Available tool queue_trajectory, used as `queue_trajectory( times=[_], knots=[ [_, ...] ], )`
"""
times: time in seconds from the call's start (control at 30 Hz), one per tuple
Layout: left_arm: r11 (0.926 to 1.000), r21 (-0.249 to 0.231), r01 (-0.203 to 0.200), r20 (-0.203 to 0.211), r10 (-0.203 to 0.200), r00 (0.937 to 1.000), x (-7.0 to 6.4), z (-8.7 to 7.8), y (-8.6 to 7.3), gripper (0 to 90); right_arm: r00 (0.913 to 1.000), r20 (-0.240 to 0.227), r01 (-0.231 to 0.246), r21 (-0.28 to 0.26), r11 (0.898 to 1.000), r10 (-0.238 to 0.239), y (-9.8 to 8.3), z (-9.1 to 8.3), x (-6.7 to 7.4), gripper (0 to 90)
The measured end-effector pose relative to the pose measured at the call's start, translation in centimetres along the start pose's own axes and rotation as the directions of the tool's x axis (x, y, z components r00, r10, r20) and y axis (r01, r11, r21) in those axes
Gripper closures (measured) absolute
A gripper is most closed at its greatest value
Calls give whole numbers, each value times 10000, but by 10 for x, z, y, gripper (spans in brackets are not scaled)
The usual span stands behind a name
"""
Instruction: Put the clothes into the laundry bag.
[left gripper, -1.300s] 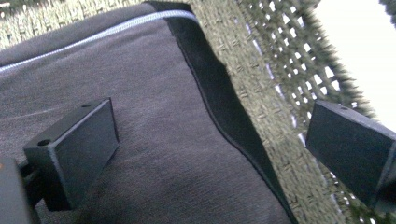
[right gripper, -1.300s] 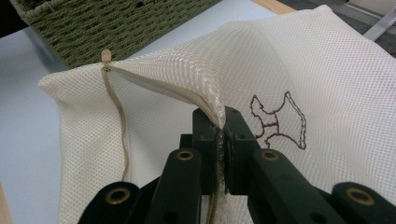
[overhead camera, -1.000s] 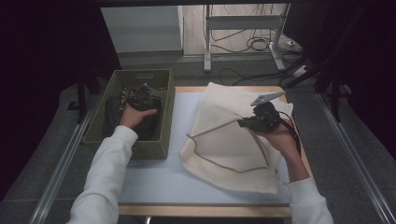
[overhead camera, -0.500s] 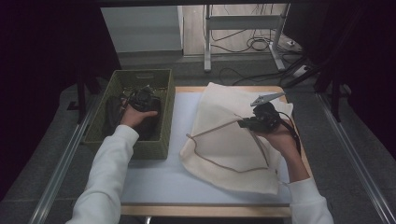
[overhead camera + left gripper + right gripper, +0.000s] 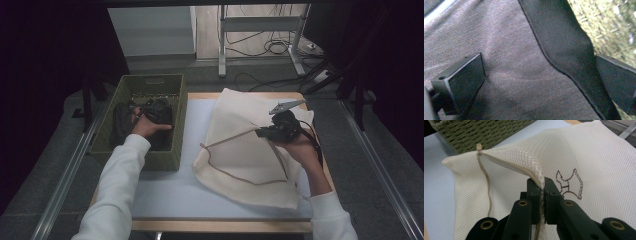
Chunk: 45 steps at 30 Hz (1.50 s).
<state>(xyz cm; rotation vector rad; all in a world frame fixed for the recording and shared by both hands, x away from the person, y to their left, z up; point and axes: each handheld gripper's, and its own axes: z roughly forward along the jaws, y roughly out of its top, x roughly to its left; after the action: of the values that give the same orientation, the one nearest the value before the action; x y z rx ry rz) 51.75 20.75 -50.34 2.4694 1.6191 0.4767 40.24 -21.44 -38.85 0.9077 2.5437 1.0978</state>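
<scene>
A cream mesh laundry bag (image 5: 240, 155) lies on the pale blue table mat (image 5: 165, 190). My right gripper (image 5: 265, 132) is shut on the bag's zipper edge and holds it lifted; in the right gripper view the jaws (image 5: 542, 192) pinch the mesh (image 5: 586, 152) beside the zipper (image 5: 485, 185). My left gripper (image 5: 157, 111) is down inside the green woven basket (image 5: 150, 79), over dark clothing (image 5: 120, 122). In the left gripper view it (image 5: 536, 85) stands open, its jaws wide apart just above grey fabric (image 5: 511, 62) crossed by a darker band (image 5: 559, 42).
The basket sits at the table's left edge, and its woven wall (image 5: 474, 132) stands close to the bag's open corner. A brown stitched figure (image 5: 570, 185) marks the bag. Metal rails (image 5: 65, 185) flank the table; cables and a stand (image 5: 260, 45) lie beyond it.
</scene>
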Motion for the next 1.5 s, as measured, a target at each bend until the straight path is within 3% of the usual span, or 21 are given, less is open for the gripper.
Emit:
queue_trajectory(
  times=[0.37,0.67,0.93,0.97,1.3,1.5],
  knots=[
    [9989,328,-341,-489,357,9982,-5,4,2,0,10000,17,-74,24,10000,74,-2,0,-2,851],
    [9994,352,-73,-513,91,9986,-1,4,1,40,10000,63,-69,35,10000,69,-3,-1,-2,849],
    [9986,430,310,-392,-293,9988,3,1,-1,181,9998,128,-118,14,9999,118,-5,-3,-2,849],
    [9986,403,349,-354,-335,9988,3,1,-1,233,9998,144,-130,2,9999,130,-6,-3,-3,849],
    [9942,373,1010,239,-1020,9945,16,-5,-2,454,9997,188,-141,3,9999,141,-7,-4,-3,849],
    [9933,399,1085,683,-1111,9915,22,-9,-1,559,9997,176,-166,37,9999,165,-7,-3,-4,848]
  ],
)
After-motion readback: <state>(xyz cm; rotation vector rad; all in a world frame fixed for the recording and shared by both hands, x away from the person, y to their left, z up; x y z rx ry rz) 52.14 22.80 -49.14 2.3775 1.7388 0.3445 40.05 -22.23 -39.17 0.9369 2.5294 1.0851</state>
